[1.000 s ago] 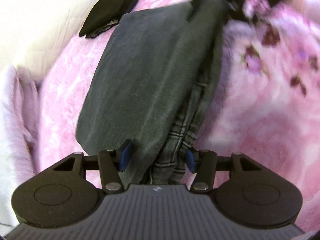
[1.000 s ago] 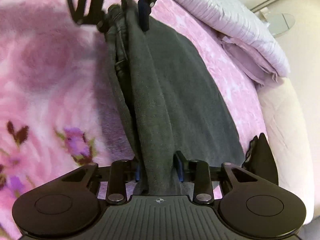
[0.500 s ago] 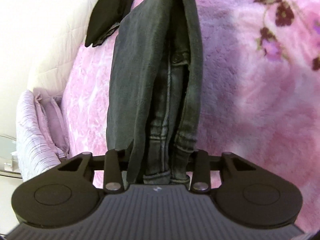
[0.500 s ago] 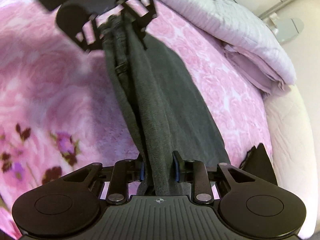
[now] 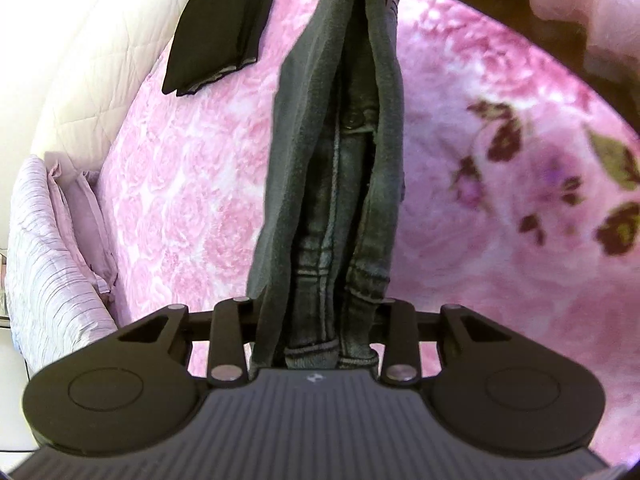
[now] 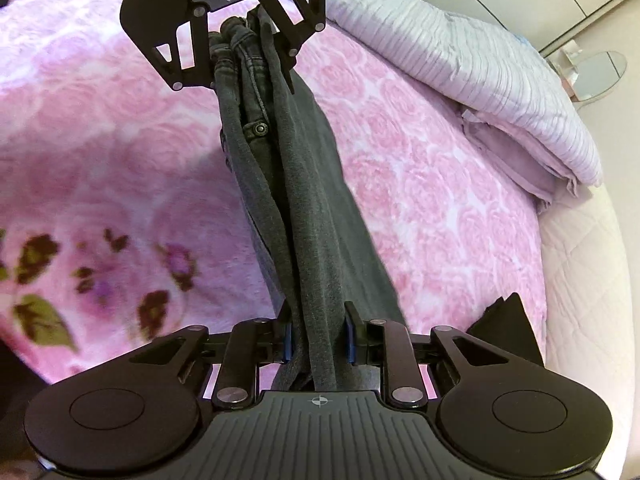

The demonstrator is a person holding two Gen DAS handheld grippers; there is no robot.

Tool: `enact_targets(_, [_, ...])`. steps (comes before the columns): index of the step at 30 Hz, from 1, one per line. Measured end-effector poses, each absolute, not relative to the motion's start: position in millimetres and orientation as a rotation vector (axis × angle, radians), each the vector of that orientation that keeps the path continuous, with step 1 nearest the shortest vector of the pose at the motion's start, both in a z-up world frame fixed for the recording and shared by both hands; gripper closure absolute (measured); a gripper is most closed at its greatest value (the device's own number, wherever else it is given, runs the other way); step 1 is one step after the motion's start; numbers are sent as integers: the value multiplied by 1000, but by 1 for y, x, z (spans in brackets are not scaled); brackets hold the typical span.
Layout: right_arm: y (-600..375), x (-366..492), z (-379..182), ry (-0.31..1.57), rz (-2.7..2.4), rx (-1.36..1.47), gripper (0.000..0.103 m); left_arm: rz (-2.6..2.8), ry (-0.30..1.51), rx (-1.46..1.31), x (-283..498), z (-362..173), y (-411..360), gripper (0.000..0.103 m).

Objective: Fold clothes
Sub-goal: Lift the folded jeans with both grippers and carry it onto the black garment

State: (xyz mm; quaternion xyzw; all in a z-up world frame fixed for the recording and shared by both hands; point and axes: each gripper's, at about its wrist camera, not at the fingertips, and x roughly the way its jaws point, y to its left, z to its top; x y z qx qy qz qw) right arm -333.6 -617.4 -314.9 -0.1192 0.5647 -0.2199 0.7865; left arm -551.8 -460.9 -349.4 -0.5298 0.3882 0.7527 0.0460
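A pair of dark grey jeans (image 5: 320, 184) hangs stretched between two handheld claws above a bed covered with a pink rose-patterned blanket (image 5: 460, 168). The left claw (image 5: 316, 332) is clenched on one bunched end of the jeans, where stitched hems and seams crowd between its black fingers (image 5: 228, 340); the right wrist view shows the same claw (image 6: 244, 36) at the far end of the garment, gripping the gathered denim (image 6: 304, 240) just above a metal button (image 6: 261, 129). The right claw (image 6: 318, 344) is clenched on the other end, its blue-padded fingers (image 6: 352, 340) pressed against the folded cloth on both sides. The jeans run lengthwise as a narrow, doubled-up band from the near claw to the far one, lifted clear of the blanket along most of their span. A folded black garment (image 5: 224, 28) lies at the far left of the left wrist view, near the quilted cream edge of the bed (image 5: 92, 52). Lilac ribbed pillows (image 6: 472, 64) sit along the right side of the bed in the right wrist view, beside a round glass side table (image 6: 600, 74).
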Motion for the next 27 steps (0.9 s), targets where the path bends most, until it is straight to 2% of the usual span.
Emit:
enact_targets(6, [-591, -340, -270, 1230, -516, -265, 81, 2320, 1229, -1551, -545, -308, -442, 71])
enact_targets(14, [-582, -372, -213, 1229, -634, -285, 81, 2378, 1311, -1437, -580, -254, -418, 71])
enact_targets(20, [-629, -426, -184, 1205, -699, -353, 81, 2413, 1411, -1359, -666, -226, -412, 71])
enact_targets(27, [-769, -543, -184, 1163, -710, -486, 81, 2503, 1481, -1371, -850, -229, -418, 71])
